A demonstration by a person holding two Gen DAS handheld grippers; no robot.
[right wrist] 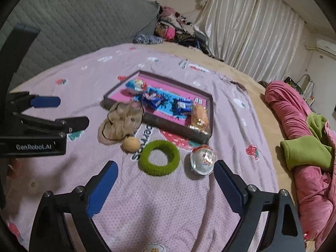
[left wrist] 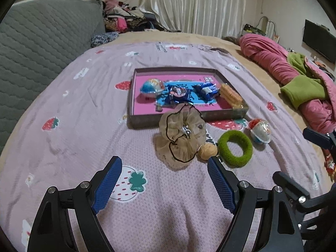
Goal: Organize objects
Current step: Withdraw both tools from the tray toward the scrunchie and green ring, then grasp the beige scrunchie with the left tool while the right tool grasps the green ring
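Observation:
A shallow tray (left wrist: 147, 120) (right wrist: 124, 82) with a pink floor lies on the bed; it holds a blue egg toy (left wrist: 152, 87), two blue snack packs (left wrist: 178, 93) and a biscuit pack (left wrist: 231, 96). In front of it lie a beige scrunchie (left wrist: 181, 136) (right wrist: 121, 121), a walnut (left wrist: 208, 151) (right wrist: 131, 144), a green hair ring (left wrist: 235, 148) (right wrist: 160, 157) and a second egg toy (left wrist: 260, 131) (right wrist: 203, 159). My left gripper (left wrist: 164, 167) is open and empty, just short of the scrunchie and walnut. My right gripper (right wrist: 166, 173) is open and empty, near the green ring and egg toy.
The pink strawberry-print bedsheet (left wrist: 84, 126) covers the bed. A grey quilted headboard (left wrist: 42, 42) stands at the left. A pink and green rolled blanket (left wrist: 294, 77) (right wrist: 298, 130) lies at the right. A clothes pile (left wrist: 126, 19) sits at the back.

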